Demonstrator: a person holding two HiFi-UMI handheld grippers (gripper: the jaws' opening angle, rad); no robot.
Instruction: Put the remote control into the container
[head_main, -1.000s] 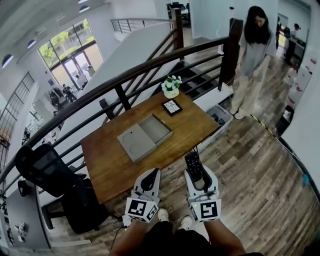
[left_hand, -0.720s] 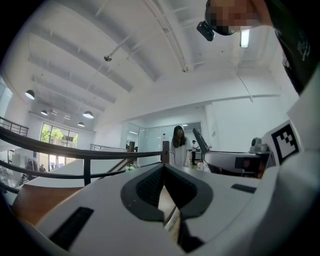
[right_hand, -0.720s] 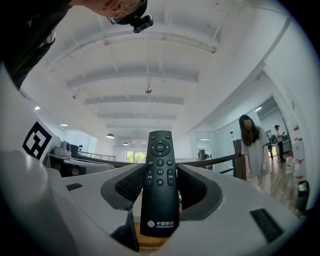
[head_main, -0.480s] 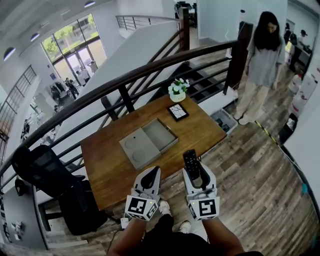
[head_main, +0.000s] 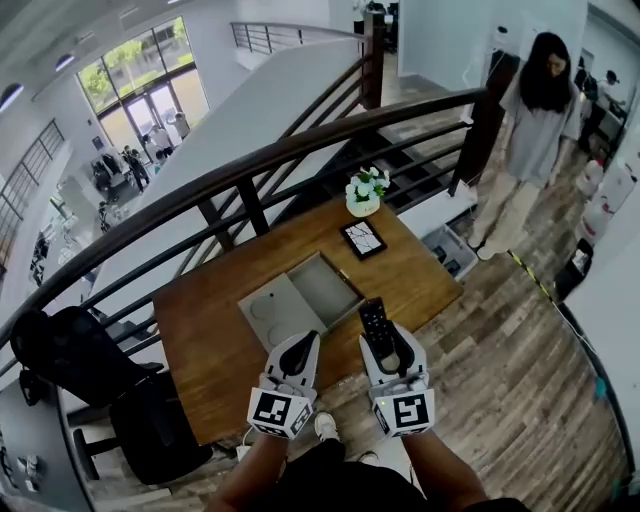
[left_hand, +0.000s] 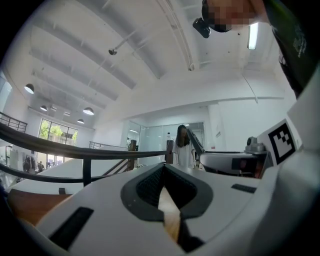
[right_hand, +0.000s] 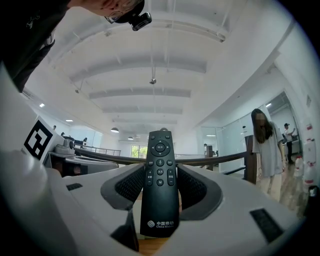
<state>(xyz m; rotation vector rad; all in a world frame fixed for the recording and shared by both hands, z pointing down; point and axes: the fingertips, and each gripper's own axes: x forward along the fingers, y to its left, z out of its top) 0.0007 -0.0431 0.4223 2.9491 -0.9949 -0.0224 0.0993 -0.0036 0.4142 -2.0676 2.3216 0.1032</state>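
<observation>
A black remote control (right_hand: 160, 180) stands lengthwise between the jaws of my right gripper (right_hand: 160, 172), buttons facing the camera, and the pads press on its sides. In the head view the remote (head_main: 375, 325) sticks out of the right gripper (head_main: 386, 342) over the near edge of the wooden table (head_main: 410, 275). The grey container (head_main: 325, 288) lies open on the table just beyond, its lid (head_main: 268, 312) flat at its left. My left gripper (head_main: 298, 352) hangs beside the right one; its jaws (left_hand: 164, 172) are shut with nothing in them.
A white flower pot (head_main: 364, 192) and a black framed picture (head_main: 363, 238) stand at the table's far side. A dark railing (head_main: 300, 150) runs behind the table. A person (head_main: 538, 130) stands at the right. A black office chair (head_main: 70, 360) is at the left; a box (head_main: 446, 250) lies on the floor.
Both grippers have come closer to the table, and the remote's tip now reaches over its near edge. The grip on the remote is unchanged. The standing person has shifted slightly.
</observation>
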